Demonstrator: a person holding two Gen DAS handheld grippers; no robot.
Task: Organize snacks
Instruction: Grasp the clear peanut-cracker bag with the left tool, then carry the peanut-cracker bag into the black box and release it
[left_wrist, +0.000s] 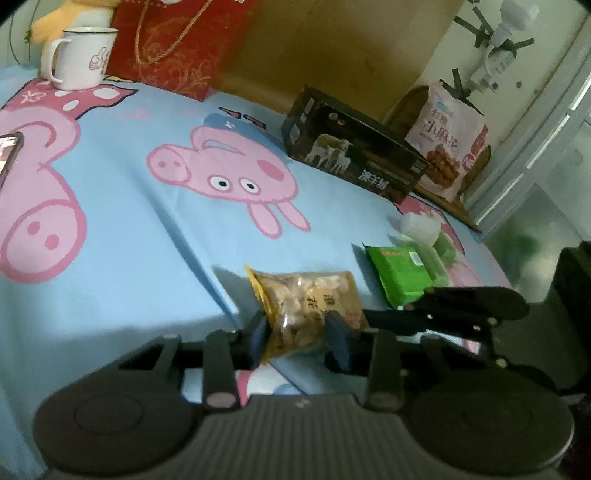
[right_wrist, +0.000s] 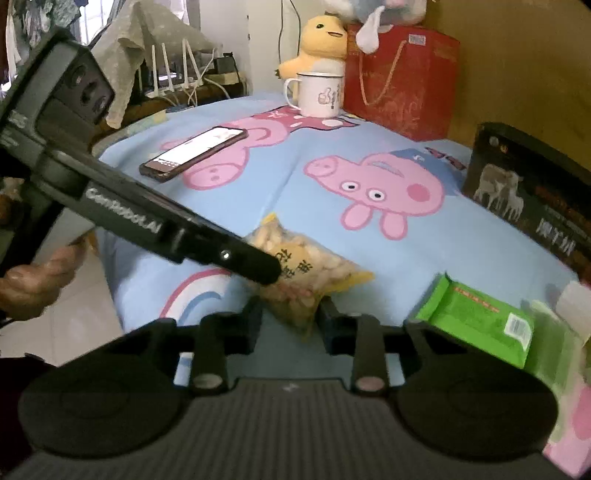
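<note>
A clear and yellow bag of peanuts (left_wrist: 306, 295) lies near the front edge of the blue cartoon-pig cloth (left_wrist: 129, 229). My left gripper (left_wrist: 297, 338) is shut on its near end, both pads pressing the film. In the right wrist view the same peanut bag (right_wrist: 310, 266) has its lower corner pinched between the pads of my right gripper (right_wrist: 291, 325). The left gripper (right_wrist: 258, 266) reaches in from the upper left onto the bag's other side. A green snack packet (left_wrist: 399, 273) (right_wrist: 476, 321) lies flat just to the right of the bag.
A black carton (left_wrist: 354, 151) and a pink snack bag (left_wrist: 447, 136) stand at the back right. A white mug (right_wrist: 321, 92), a red gift bag (right_wrist: 402, 77) and a yellow plush (right_wrist: 325, 40) line the far edge. A phone (right_wrist: 194, 151) lies on the left. A hand (right_wrist: 33, 284) holds the left gripper.
</note>
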